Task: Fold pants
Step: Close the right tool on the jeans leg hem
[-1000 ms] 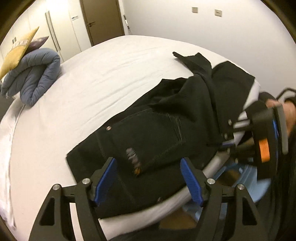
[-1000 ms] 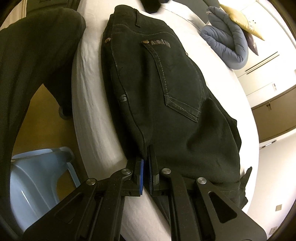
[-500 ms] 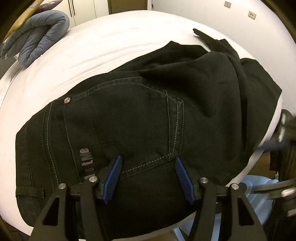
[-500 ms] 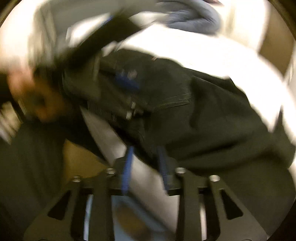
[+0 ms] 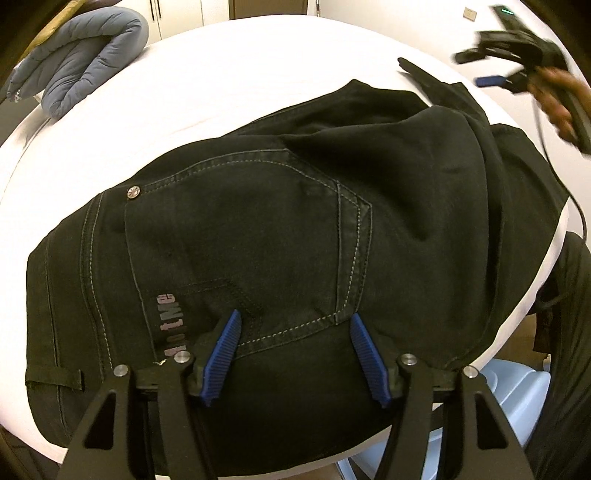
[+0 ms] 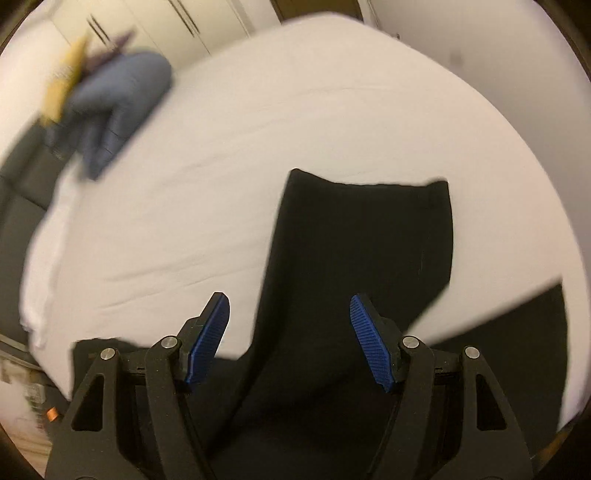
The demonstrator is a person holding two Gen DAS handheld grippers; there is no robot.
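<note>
Black jeans (image 5: pixel 258 236) lie on the white bed (image 5: pixel 221 74), waistband to the left, back pocket up, legs bunched toward the far right. My left gripper (image 5: pixel 295 350) is open and hovers low over the seat near the pocket's bottom edge. My right gripper (image 6: pixel 290 332) is open and empty above a flat leg end (image 6: pixel 362 258) of the jeans; it also shows in the left wrist view (image 5: pixel 517 55), raised at the far right in a hand.
A folded grey-blue duvet (image 5: pixel 81 77) with a yellow cushion (image 6: pixel 62 85) lies at the bed's far left. A light blue plastic stool (image 5: pixel 509 398) stands beside the near bed edge. Wardrobe doors (image 6: pixel 192 26) and a wall stand behind the bed.
My right gripper has let go of the jeans' edge, opened, and swung up and across to the leg end. My left gripper has moved in low over the seat.
</note>
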